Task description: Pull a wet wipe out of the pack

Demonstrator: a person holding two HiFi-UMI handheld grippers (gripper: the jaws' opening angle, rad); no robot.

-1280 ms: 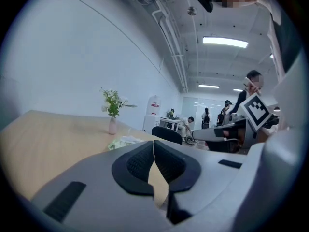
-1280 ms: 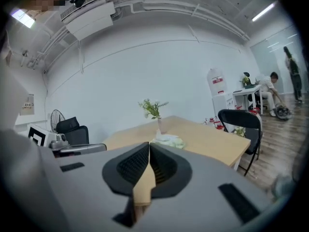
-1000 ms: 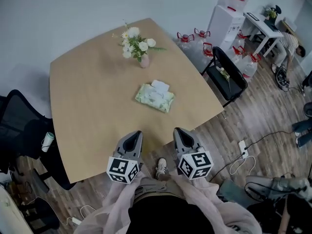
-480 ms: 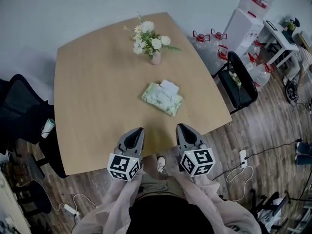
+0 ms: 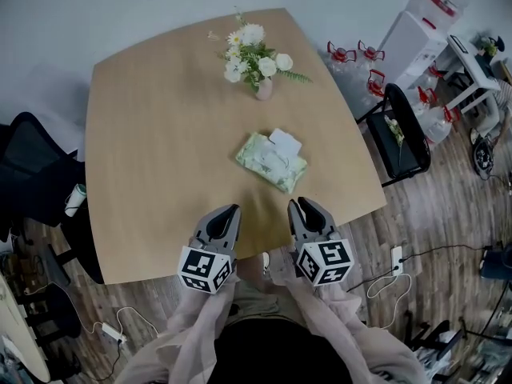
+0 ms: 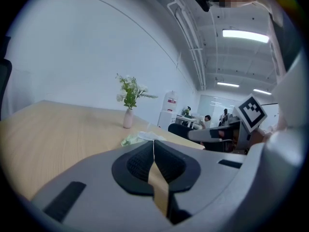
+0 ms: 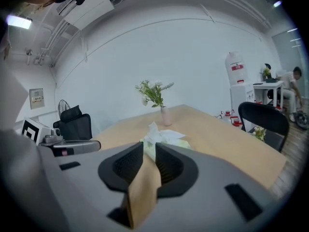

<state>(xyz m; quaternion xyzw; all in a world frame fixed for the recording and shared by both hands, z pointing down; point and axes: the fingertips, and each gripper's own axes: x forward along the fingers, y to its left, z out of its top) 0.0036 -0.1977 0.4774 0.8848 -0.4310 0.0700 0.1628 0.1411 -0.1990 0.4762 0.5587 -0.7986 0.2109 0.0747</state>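
A pale green wet wipe pack [image 5: 269, 163] lies flat on the wooden table [image 5: 152, 150], with a white wipe [image 5: 285, 142] sticking out of its top. It also shows ahead in the left gripper view as the pack [image 6: 134, 139] and in the right gripper view as the pack [image 7: 169, 139]. My left gripper [image 5: 230, 211] hovers over the table's near edge, short of the pack, with its pads [image 6: 145, 151] pressed together and nothing in them. My right gripper [image 5: 299, 206] hovers beside it; its jaws have just been opening and a narrow gap [image 7: 149, 148] stands empty between them.
A pink vase of white flowers [image 5: 259, 61] stands beyond the pack. Black office chairs [image 5: 36, 174] crowd the table's left side and another black chair [image 5: 404, 138] its right. Water bottles [image 5: 352, 54] and a dispenser [image 5: 424, 18] stand far right. Cables [image 5: 392, 266] lie on the floor.
Both grippers have moved forward from in front of the table to over its near edge, closer to the pack. The pack and vase lie where they were.
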